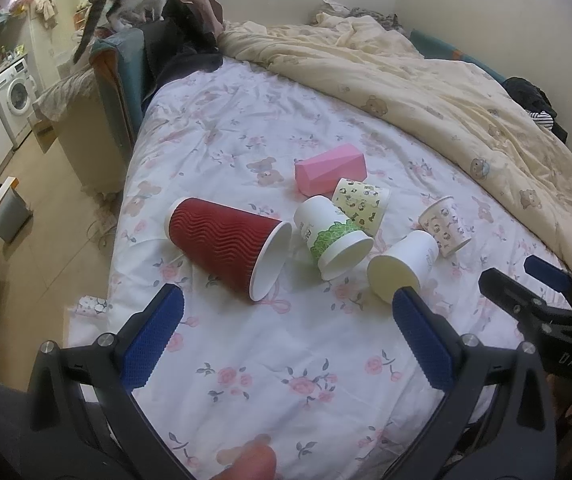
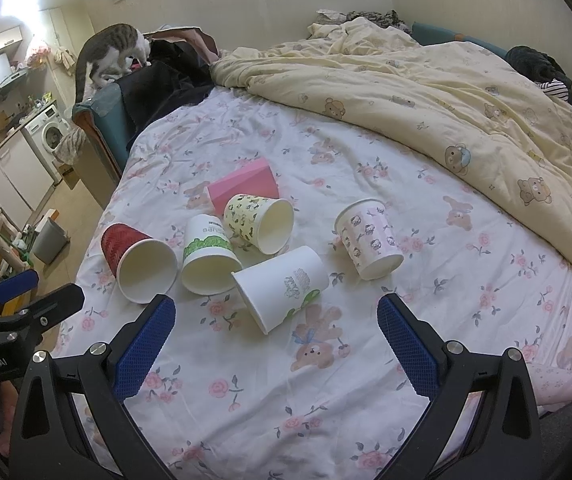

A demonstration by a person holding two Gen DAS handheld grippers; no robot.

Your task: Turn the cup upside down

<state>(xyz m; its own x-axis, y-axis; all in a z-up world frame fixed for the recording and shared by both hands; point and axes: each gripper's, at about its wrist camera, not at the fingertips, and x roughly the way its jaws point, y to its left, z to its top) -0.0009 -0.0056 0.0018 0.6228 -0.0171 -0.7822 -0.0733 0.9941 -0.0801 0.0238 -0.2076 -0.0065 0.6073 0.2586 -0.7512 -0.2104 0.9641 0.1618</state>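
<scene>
Five paper cups lay on sides mid-bed, none flipped yet: red cup (image 1: 223, 250) toward left edge, plain white cup (image 2: 281, 286) nearest, others clustered by pink box (image 1: 330, 172). Left gripper (image 1: 286, 322) spread wide, empty; right gripper (image 2: 275, 328) likewise, facing white cup, probably lining up grasp. Cat (image 2: 111, 54) on far corner.

Both black claws (image 1: 286, 332) (image 2: 275, 334) carry blue ribbed pads and silver screws
</scene>
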